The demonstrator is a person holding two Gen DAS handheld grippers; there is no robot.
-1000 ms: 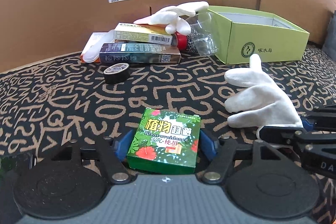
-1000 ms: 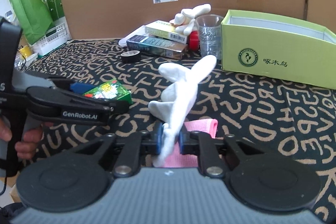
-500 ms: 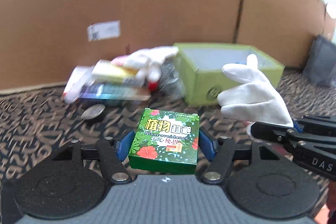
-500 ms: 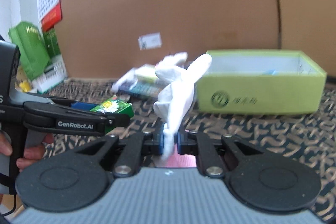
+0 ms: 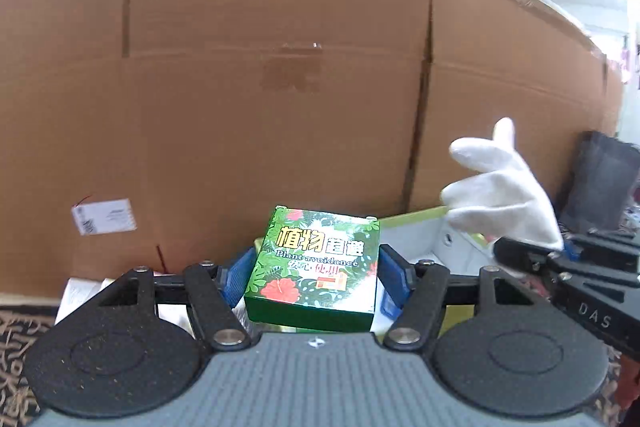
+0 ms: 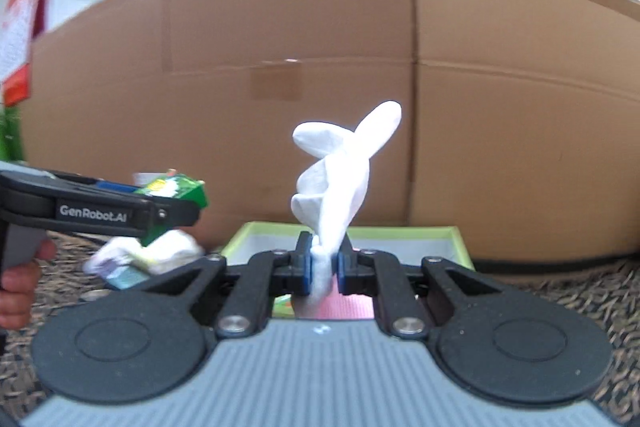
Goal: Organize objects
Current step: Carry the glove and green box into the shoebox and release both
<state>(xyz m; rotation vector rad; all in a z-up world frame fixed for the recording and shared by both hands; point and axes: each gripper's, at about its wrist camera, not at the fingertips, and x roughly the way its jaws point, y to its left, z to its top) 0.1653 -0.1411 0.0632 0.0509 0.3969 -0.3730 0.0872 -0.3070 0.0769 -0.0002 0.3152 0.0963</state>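
Green packet (image 5: 316, 263) is clamped flat between the blue pads of the left hand-held gripper (image 5: 316, 273), printed face up, long side crosswise to the fingers, lifted off the surface. White glove (image 6: 340, 179) is pinched at its cuff by the right hand-held gripper (image 6: 322, 267), jaws almost fully closed, glove standing upright with fingers splayed. Both are loaded and airborne. Lime green box (image 6: 400, 233) sits open-topped straight ahead of and below the right hand-held gripper, just beyond the glove; from the left view its rim (image 5: 412, 217) shows ahead and to the right of the packet. Right one looks nearer the box, so the glove likely drops first. Leftover pile (image 6: 152, 255) lies on the patterned surface (image 6: 560, 291), left of the box, blurred. Cardboard wall (image 5: 280, 67) behind.
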